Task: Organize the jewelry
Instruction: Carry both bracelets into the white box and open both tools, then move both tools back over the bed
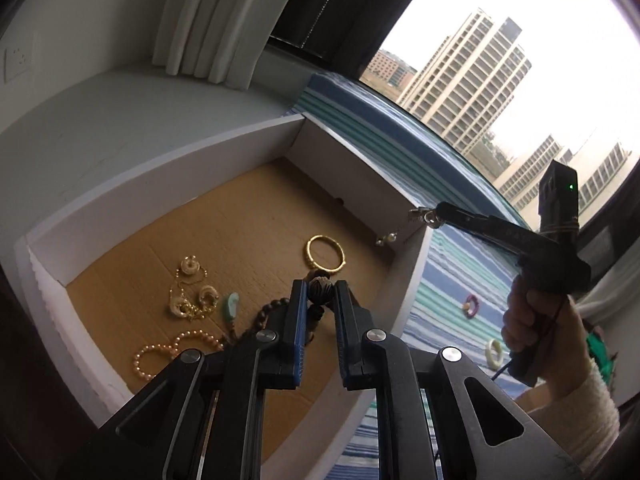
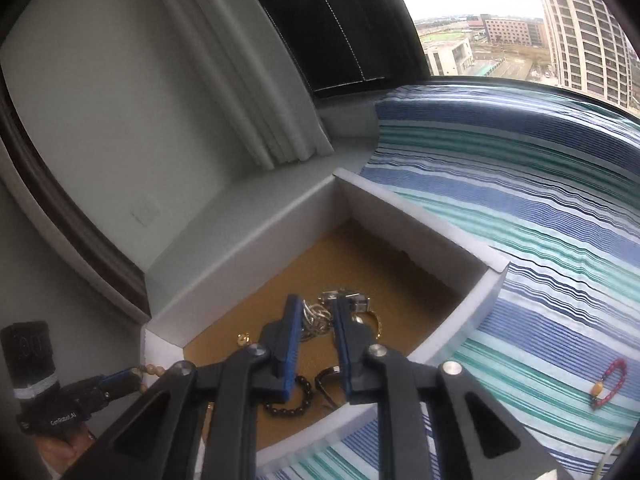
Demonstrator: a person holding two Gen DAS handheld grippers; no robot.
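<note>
- Left gripper: fingers clamped on the large carved bead of a dark wooden bead strand. The rest of the strand trails down and to the left, beneath the left finger, and lies slack toward the box floor.
- Strand axis: runs from the fingertips back toward the near-left corner, so the coming release turns on lowering straight down over the brown floor.
- Just beyond the fingertips: gold bangle, lying flat, apparently touching or nearly touching the held bead.
- Left of the fingers: green pendant, gold chain with pale discs, pearl bracelet, all on the floor of the white box.
- Right gripper: fingers apart, nothing pressed between the pads. A silver chain shows in the gap, low over the box floor; whether it hangs from one finger cannot be told.
- Near the right fingers: watch-like silver piece, black link bracelet, both inside the box.
- Outside the box, on the striped bedding: red bead bracelet, well apart. The right hand is the nearer one for it.
- Judgement: the wooden strand is over the box and not yet set down.
</note>
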